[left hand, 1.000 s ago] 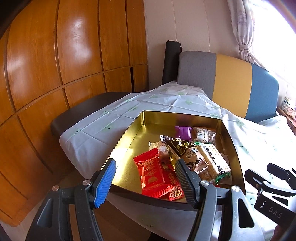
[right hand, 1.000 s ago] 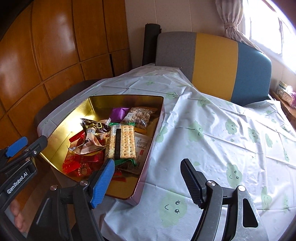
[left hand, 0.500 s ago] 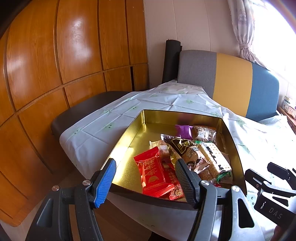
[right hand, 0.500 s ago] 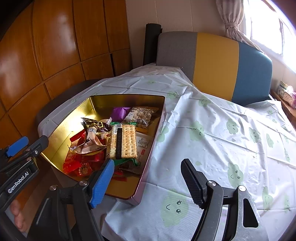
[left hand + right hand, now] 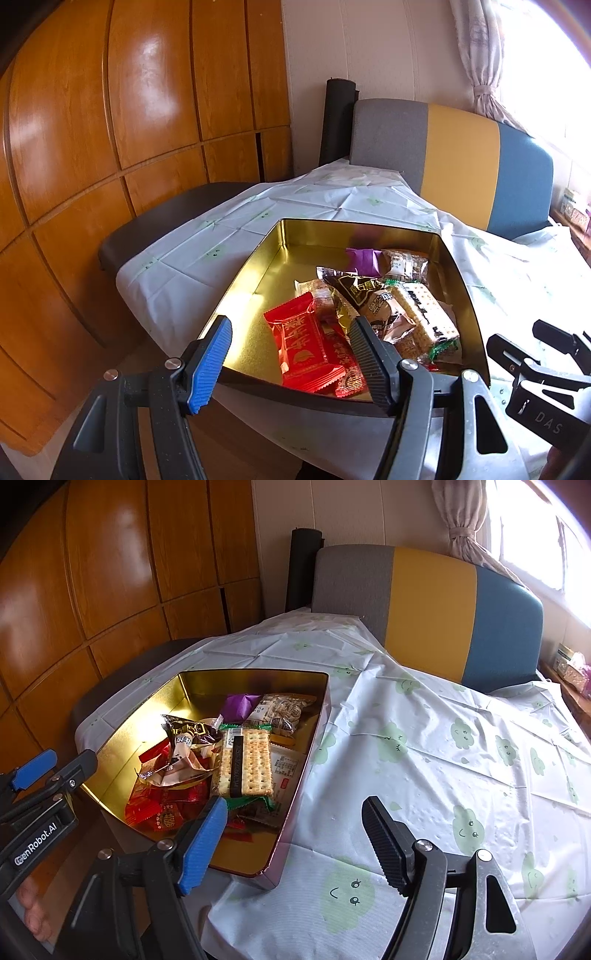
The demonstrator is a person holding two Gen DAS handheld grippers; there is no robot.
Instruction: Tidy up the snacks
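Room: wooden wall panels (image 5: 110, 147) stand at the left, a grey, yellow and blue sofa back (image 5: 424, 605) at the far side, a curtained window at the right.
Table: white cloth with green cloud faces (image 5: 424, 760) covers the table; its right half shows no snacks.
Tin: gold-lined tin (image 5: 295, 243) sits at the table's left edge, lid off, its near corner just ahead of both grippers.
Snacks: all packets in view lie inside the tin, heaped toward its right and near side: cracker pack (image 5: 246, 762) on top, brown wrapper (image 5: 373, 301) beside it, red packets (image 5: 303, 343) lowest, purple sweet (image 5: 240, 705) and a clear nut bag (image 5: 284, 710) at the far end.
Left gripper (image 5: 291, 356): jaws spread wide, holding nothing, hovering over the tin's near rim.
Right gripper (image 5: 293, 843): jaws released, empty, over the cloth by the tin's right wall.
Change: over the last second almost nothing shifts; both views creep only slightly, and no packet moves.
Meaning: likely a pause; the snacks lie gathered in the tin but jumbled, which fits either a finished collection or sorting to come.
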